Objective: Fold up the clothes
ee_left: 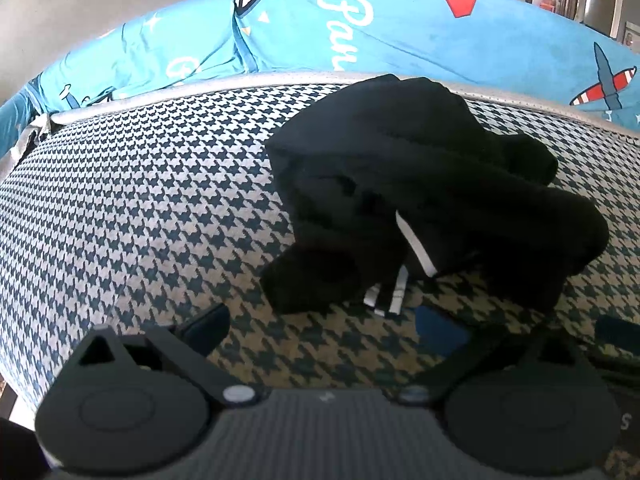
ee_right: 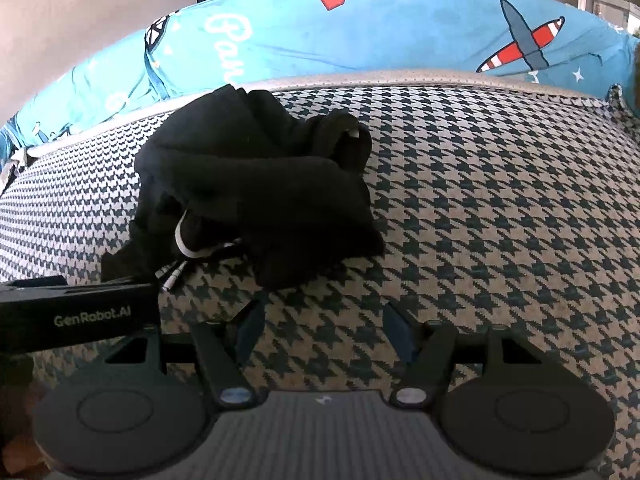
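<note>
- Houndstooth-patterned blue-and-white padded surface (ee_left: 140,200) carries the crumpled black fabric garment (ee_left: 420,192), lying unfolded near its far edge
- Left gripper (ee_left: 320,320) and right gripper (ee_right: 324,320): fingers spread, empty; folding not yet begun

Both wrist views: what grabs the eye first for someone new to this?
The crumpled black garment heaped on the houndstooth surface, left of centre in the right wrist view, with white trim showing at its near edge. Behind it runs a bright blue printed cover with a red-striped plane. Both the left gripper and the right gripper are open, short of the cloth.
</note>
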